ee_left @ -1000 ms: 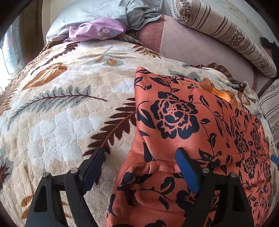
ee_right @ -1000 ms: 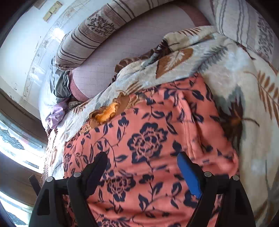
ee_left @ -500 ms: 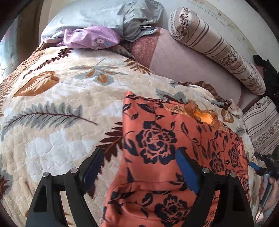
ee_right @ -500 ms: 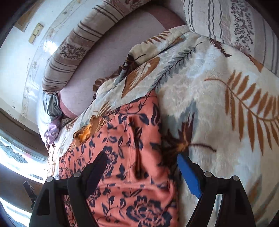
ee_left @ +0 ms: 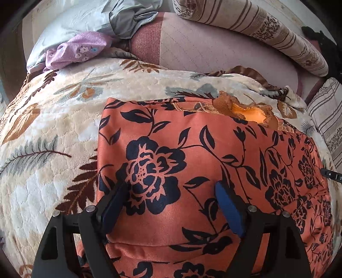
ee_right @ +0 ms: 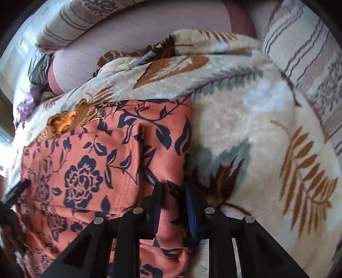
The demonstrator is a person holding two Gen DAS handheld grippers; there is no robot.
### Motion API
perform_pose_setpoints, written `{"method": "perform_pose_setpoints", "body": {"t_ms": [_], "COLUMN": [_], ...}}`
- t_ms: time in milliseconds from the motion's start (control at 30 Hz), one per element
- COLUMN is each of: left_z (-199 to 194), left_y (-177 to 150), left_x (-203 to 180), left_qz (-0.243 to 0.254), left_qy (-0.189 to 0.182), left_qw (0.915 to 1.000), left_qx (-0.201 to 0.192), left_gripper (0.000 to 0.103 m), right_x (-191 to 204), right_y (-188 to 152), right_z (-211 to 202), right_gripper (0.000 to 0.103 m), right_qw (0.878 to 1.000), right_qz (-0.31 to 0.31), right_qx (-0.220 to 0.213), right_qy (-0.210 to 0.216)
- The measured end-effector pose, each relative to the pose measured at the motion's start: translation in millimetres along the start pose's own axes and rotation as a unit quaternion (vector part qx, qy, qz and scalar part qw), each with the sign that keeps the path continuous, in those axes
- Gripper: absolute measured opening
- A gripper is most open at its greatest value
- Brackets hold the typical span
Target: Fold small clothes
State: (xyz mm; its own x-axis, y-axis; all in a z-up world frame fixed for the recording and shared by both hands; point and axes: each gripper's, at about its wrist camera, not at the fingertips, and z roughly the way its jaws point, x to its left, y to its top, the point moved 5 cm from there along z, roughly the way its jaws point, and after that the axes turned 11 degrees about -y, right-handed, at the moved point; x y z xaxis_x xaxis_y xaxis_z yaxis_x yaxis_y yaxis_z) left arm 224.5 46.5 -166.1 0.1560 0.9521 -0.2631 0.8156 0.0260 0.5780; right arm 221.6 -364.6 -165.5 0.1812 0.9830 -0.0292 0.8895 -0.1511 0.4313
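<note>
Orange garment printed with navy roses; cream blanket bearing brown and grey leaves (lilac floral cloth at upper left).

Left tongs: jaws spread wide, blue pads resting over an orange garment with dark floral print, not pinching it. Garment: laid flat on a leaf-patterned blanket on the bed, its gold-trimmed neckline at the far edge. Beyond: striped bolster, lilac cloth, grey cloth.
</note>
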Motion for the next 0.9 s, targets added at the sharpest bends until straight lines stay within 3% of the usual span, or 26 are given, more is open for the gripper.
{"method": "perform_pose_setpoints", "body": {"t_ms": [133, 167, 200, 233, 333, 433, 467, 500, 533, 567, 600, 633, 667, 733, 800, 833, 900], "left_z": [-18.3, -23.9, -28.0, -30.6, -27.2, -14.3, -8.6, -2.9, 2.6, 6.9, 12.0, 17.4, 20.8, 24.5, 22.7, 19.6, 8.0], "left_y": [6.6, 10.2, 15.1, 19.8, 33.6, 43.9, 47.1, 50.2, 53.3, 57.2, 62.1, 67.1, 71.5, 78.2, 82.7, 84.0, 83.4], "left_x": [10.3, 17.0, 25.5, 35.4, 68.1, 87.8, 92.1, 95.4, 97.8, 100.1, 101.2, 101.8, 102.5, 105.7, 105.2, 102.8, 96.1], "left_qz": [-0.01, -0.017, -0.027, -0.042, -0.103, -0.135, -0.141, -0.146, -0.148, -0.144, -0.134, -0.124, -0.121, -0.118, -0.113, -0.106, -0.095], "left_qy": [-0.013, -0.016, -0.021, -0.025, -0.037, -0.049, -0.052, -0.056, -0.056, -0.045, -0.031, -0.024, -0.022, -0.006, 0.006, 0.009, 0.003], "left_qw": [0.9997, 0.9994, 0.9987, 0.9978, 0.993, 0.9888, 0.9879, 0.9871, 0.9869, 0.9881, 0.9902, 0.9919, 0.9923, 0.993, 0.9936, 0.9943, 0.9953], "left_qx": [-0.016, -0.027, -0.037, -0.045, -0.045, -0.042, -0.039, -0.035, -0.032, -0.031, -0.023, -0.014, -0.01, -0.007, -0.006, -0.008, -0.023], "left_gripper": [0.084, 0.084, 0.084, 0.084, 0.084, 0.084, 0.084, 0.084, 0.077, 0.059, 0.046, 0.024, 0.017, 0.016, 0.016, 0.016, 0.02], "right_x": [-21.1, -24.6, -26.8, -27.3, -24.3, -17.3, -13.8, -11.2, -8.9, -8.3, -8.9, -9.9, -11.7, -16.2, -25.3, -28.3, -25.6], "right_y": [0.6, 7.4, 12.7, 20.0, 45.1, 58.4, 58.8, 59.8, 60.8, 60.4, 61.0, 61.4, 61.3, 60.1, 57.8, 57.0, 55.9], "right_z": [-1.1, -3.5, -5.1, -5.1, 6.1, 30.0, 38.4, 41.1, 40.3, 39.4, 38.0, 37.1, 36.8, 36.6, 30.0, 21.2, -1.2], "right_gripper": [0.035, 0.049, 0.074, 0.082, 0.084, 0.081, 0.071, 0.046, 0.035, 0.033, 0.033, 0.033, 0.034, 0.037, 0.071, 0.071, 0.072], "right_qw": [0.994, 0.992, 0.99, 0.987, 0.978, 0.979, 0.979, 0.984, 0.989, 0.991, 0.993, 0.995, 0.996, 0.996, 0.995, 0.994, 0.99], "right_qz": [0.089, 0.101, 0.11, 0.121, 0.147, 0.147, 0.145, 0.135, 0.118, 0.107, 0.099, 0.088, 0.08, 0.087, 0.103, 0.111, 0.124], "right_qx": [0.012, 0.006, -0.001, -0.006, -0.015, 0.003, 0.014, 0.011, 0.008, 0.007, 0.003, -0.002, -0.006, -0.007, -0.012, -0.025, -0.054], "right_qy": [0.068, 0.073, 0.085, 0.105, 0.146, 0.144, 0.142, 0.12, 0.094, 0.078, 0.066, 0.046, 0.031, 0.035, 0.006, -0.001, 0.045]}}
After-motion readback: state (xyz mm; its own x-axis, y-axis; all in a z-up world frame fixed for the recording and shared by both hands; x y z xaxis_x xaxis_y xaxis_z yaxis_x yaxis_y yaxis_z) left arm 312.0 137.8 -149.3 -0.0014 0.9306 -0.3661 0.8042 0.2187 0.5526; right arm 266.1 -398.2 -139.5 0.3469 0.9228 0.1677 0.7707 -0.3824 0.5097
